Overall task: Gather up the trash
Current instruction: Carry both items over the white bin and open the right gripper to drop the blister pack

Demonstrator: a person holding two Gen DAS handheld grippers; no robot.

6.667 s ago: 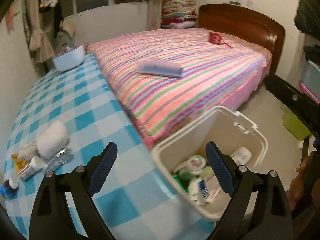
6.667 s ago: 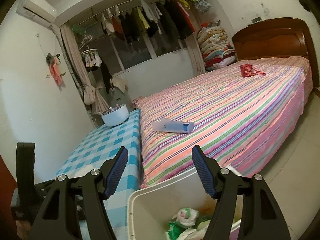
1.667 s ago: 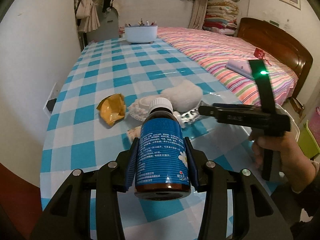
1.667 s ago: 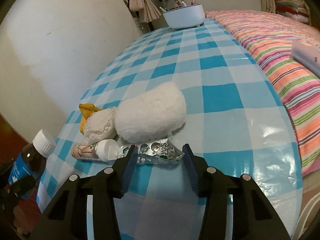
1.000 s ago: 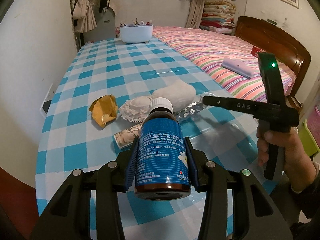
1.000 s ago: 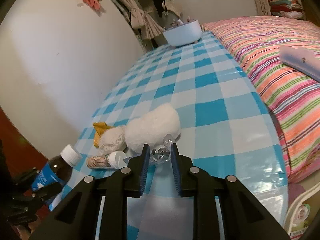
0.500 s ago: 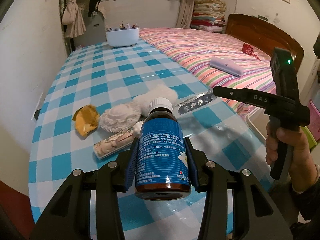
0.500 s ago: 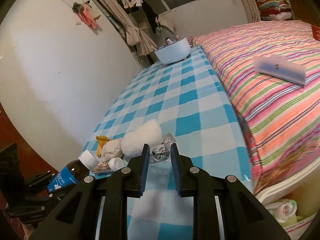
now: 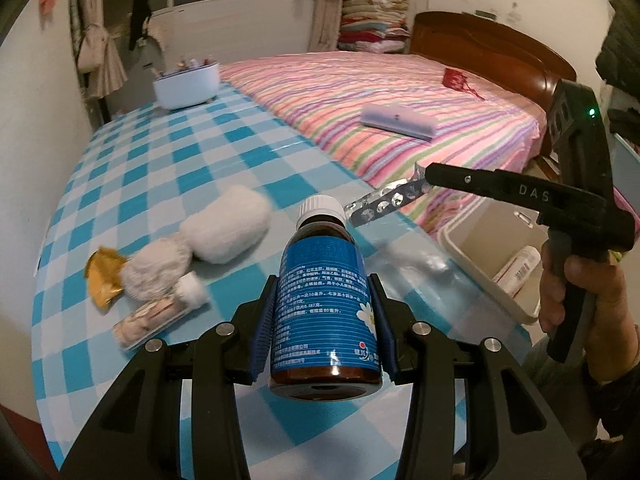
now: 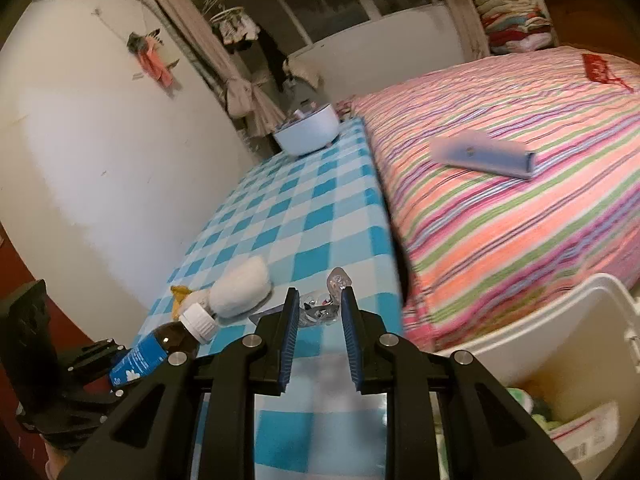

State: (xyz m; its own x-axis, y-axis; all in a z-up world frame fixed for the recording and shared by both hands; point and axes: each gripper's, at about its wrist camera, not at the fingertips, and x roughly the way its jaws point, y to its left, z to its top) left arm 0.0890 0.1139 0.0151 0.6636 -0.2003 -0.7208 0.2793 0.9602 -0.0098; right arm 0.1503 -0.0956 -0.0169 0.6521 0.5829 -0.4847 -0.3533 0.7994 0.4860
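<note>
Striped bed (image 9: 384, 104), wooden headboard (image 9: 492, 46), white bowl (image 9: 187, 85) on checked tablecloth (image 9: 160, 168), folded blankets (image 9: 374, 16)

Left wrist view looks along its jaws, low and close over the counter (image 9: 168, 168) toward the bed (image 9: 360, 92). Right wrist view looks from higher, tilted. Both share counter, bed and bin (image 10: 560, 320).

Bin (image 10: 576, 344) cut off at edge
</note>
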